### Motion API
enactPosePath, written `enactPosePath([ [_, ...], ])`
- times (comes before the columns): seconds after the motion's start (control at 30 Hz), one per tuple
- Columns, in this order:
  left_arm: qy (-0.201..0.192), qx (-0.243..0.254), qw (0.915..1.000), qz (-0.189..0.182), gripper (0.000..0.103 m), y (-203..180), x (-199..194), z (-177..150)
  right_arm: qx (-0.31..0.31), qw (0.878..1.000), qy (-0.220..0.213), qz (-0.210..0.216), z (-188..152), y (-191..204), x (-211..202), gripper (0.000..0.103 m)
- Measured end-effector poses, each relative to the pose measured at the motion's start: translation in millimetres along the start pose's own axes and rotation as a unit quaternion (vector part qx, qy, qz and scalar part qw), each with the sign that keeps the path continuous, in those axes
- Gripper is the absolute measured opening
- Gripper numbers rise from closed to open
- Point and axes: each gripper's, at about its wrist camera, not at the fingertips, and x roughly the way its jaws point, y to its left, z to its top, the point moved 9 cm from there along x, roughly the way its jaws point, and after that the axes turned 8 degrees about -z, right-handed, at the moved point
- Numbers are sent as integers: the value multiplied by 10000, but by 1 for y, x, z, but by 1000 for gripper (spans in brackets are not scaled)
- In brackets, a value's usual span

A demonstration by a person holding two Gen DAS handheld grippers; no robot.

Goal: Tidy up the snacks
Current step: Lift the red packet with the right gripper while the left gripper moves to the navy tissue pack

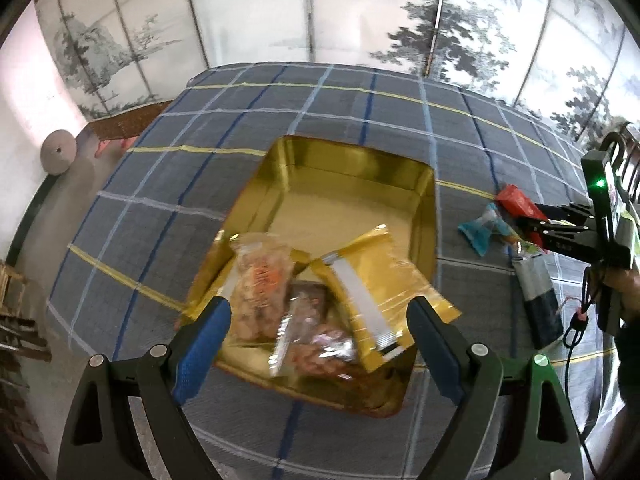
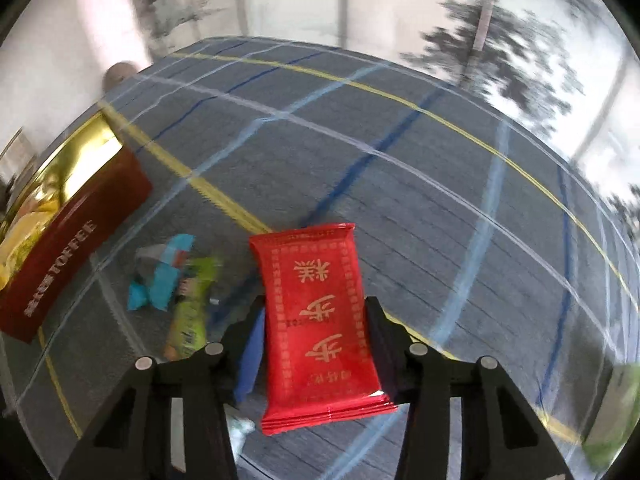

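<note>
An open tin (image 1: 360, 160) with a gold inside sits on the plaid cloth; its dark red side reads TOFFEE in the right wrist view (image 2: 80, 208). In it lie a gold pouch (image 1: 372, 272), a clear bag of brownish snacks (image 1: 260, 276) and a clear-wrapped pack (image 1: 316, 340). My left gripper (image 1: 320, 308) hangs open above the tin's near end, nothing between its blue pads. My right gripper (image 2: 316, 308) is shut on a red snack packet (image 2: 320, 320) with gold characters, to the right of the tin (image 1: 532, 220).
Loose on the cloth beside the right gripper lie a blue twisted candy wrapper (image 2: 160, 280), a green packet (image 2: 192, 312) and a dark flat packet (image 1: 540, 300). A person's hand (image 1: 628, 288) holds the right gripper. A painted screen stands behind the table.
</note>
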Motion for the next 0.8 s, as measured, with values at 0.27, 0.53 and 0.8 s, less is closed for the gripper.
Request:
enactPosePath([
  [0.27,-16,275,9993,-239,87,-44,11,3,1158,9889,-50,-927,-45,-58,-20,48],
  [0.53,-49,483,9971,-591,87,-92,15,4,1750,9751,-272,-1335,-90,-92,-42,48],
  [0.8,70,723,9936,-861,88,-149,31,-2,1999,9681,-361,-1471,-116,-112,-54,48],
])
